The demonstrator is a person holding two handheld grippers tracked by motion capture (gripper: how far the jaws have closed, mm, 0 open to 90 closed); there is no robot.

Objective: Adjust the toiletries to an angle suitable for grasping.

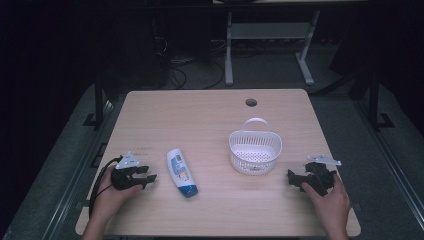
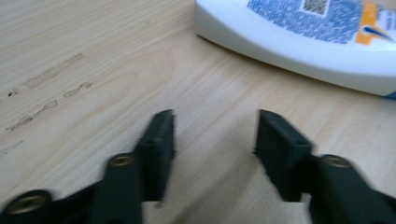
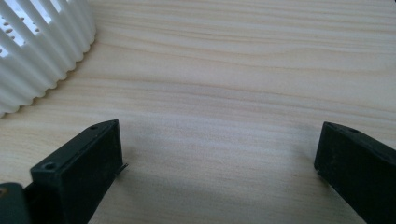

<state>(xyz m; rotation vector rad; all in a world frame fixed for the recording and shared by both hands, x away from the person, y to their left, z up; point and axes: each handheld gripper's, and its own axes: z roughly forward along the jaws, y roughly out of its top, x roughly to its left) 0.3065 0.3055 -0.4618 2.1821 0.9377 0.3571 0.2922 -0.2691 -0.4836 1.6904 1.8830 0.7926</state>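
A white bottle [image 1: 181, 173] with a blue cap and a blue and orange label lies flat on the wooden table [image 1: 200, 120], left of centre. A white slotted basket [image 1: 255, 148] with a handle stands to its right. My left gripper [image 1: 150, 178] rests on the table just left of the bottle, open, with nothing between its jaws. In the left gripper view that gripper [image 2: 214, 121] faces the bottle [image 2: 299, 42], a short way off. At the table's right my right gripper [image 1: 292, 177] is open wide and empty. The right gripper view puts the basket's wall [image 3: 42, 51] ahead and left of the right gripper [image 3: 219, 135].
A round cable hole [image 1: 251, 102] sits near the table's far edge. Beyond the table are a dark floor, cables and a white desk frame [image 1: 265, 45]. Faint scuff marks [image 2: 51, 88] show on the wood to the left of my left gripper.
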